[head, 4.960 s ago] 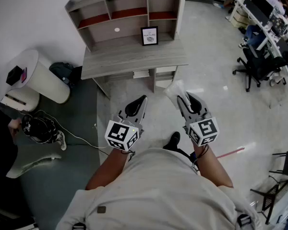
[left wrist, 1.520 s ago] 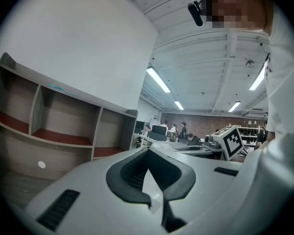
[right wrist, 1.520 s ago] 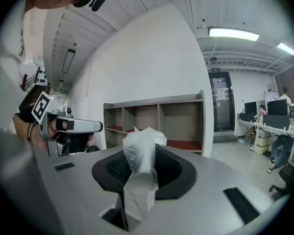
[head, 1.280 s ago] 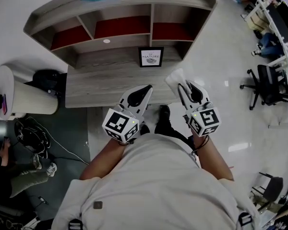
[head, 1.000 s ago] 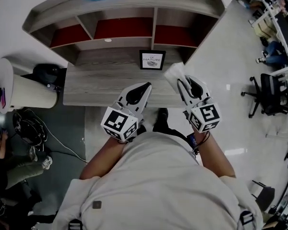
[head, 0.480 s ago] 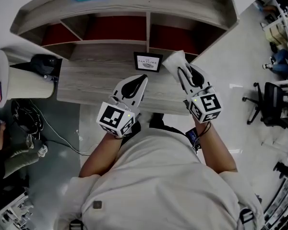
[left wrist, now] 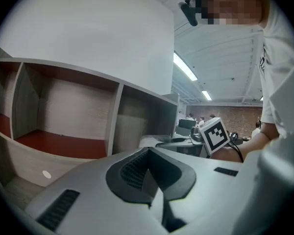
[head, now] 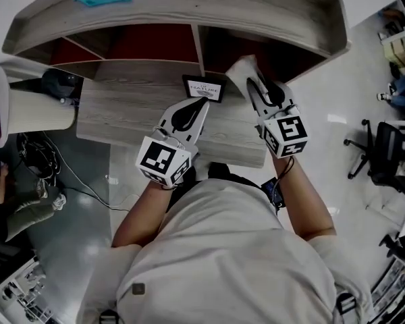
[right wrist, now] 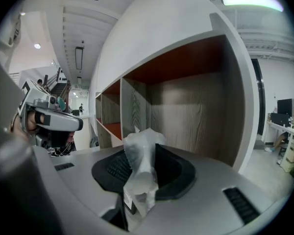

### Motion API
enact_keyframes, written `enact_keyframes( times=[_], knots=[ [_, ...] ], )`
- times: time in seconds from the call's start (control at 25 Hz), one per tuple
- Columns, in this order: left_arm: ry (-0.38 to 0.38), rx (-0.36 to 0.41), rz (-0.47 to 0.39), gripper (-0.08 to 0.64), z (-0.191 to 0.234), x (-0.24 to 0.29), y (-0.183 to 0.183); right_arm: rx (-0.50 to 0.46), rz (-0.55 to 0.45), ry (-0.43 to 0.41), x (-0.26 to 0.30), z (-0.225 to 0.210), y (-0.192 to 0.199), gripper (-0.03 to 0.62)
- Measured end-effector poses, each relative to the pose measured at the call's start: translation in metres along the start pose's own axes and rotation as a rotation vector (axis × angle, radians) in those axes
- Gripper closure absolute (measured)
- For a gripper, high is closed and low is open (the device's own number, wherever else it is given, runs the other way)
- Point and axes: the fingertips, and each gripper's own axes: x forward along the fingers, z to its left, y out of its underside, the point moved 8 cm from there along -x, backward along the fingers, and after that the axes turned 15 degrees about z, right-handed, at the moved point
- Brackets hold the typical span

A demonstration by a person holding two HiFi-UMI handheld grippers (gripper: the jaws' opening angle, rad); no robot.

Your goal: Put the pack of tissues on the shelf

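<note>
Right tool (head: 255, 86) is clamping the pack of tissues (right wrist: 139, 173) by one end — holding it aloft before the shelf (right wrist: 196, 111). Pack is looking light, soft and crinkly — a mid-body grip is probably safer. Left tool (head: 201, 105) is sitting closed, empty.

Framed picture (head: 206, 86) partly hidden behind the left gripper (head: 201, 103), its print unreadable, lower end of the pack of tissues (head: 239, 69) buried inside the right gripper (head: 253, 83)

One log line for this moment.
right hand-held gripper: shut on pack of tissues | left hand-held gripper: shut, empty | shelf: ahead, pack not yet placed
</note>
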Motion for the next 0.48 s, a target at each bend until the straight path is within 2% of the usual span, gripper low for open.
enact_keyframes(
  times=[0.48],
  knots=[
    [-0.025, 0.011, 0.021, 0.545, 0.011, 0.039, -0.008, 0.003, 0.050, 0.001, 0.062, -0.032, -0.009, 0.468]
  ],
)
